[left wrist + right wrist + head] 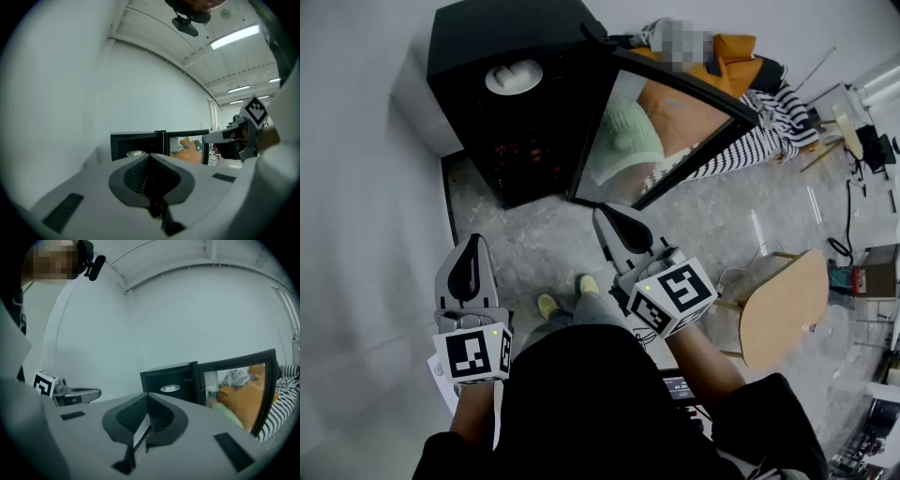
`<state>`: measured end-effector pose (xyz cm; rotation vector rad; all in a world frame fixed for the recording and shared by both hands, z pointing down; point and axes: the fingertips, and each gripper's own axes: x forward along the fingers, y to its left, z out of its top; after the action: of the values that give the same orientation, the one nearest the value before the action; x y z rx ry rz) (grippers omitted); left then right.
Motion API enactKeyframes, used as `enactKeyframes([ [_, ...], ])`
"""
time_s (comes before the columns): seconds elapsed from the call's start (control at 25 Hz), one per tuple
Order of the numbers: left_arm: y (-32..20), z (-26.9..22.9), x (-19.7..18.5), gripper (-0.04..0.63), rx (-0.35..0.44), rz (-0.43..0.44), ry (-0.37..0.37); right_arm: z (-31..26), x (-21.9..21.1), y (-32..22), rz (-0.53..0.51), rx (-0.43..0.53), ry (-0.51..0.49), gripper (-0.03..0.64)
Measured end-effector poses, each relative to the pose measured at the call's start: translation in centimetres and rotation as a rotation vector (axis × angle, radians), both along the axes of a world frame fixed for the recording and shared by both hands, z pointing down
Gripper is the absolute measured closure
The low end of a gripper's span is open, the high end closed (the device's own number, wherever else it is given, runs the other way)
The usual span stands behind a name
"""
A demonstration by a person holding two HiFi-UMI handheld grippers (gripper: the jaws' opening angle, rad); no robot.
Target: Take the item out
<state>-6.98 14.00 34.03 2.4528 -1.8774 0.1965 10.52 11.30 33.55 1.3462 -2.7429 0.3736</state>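
Standing on a speckled grey floor [534, 248], a person holds 2 grippers level and side by side, both aimed at a black cabinet [502, 37] set against a pale wall. The cabinet's glass door [666, 131] hangs swung open to the right, and its pane reflects pale green and orange shapes. Inside the open cabinet, in its upper part, a round white dish [514, 76] sits in the dark interior; what lies on the dish is too small to tell. The dish is well apart from both grippers.

The left gripper [472, 258] has its jaws pressed together with nothing between them. The right gripper [614, 225] also has its jaws pressed together and pinches nothing; it reaches a little nearer the door than the left one does. Each gripper carries a white cube with black square markers at its back. Below and between the grippers show the tips of 2 yellowish shoes [548, 305]. Behind the door lies a black-and-white striped cloth [759, 141].
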Motion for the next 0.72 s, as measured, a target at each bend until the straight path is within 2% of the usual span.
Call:
enactKeyframes([
  [0.72,0.5,-0.5,-1.3,0.588,0.019,0.008,0.01,-1.3,0.0,-0.1,0.009,0.017,-0.026,0.611],
])
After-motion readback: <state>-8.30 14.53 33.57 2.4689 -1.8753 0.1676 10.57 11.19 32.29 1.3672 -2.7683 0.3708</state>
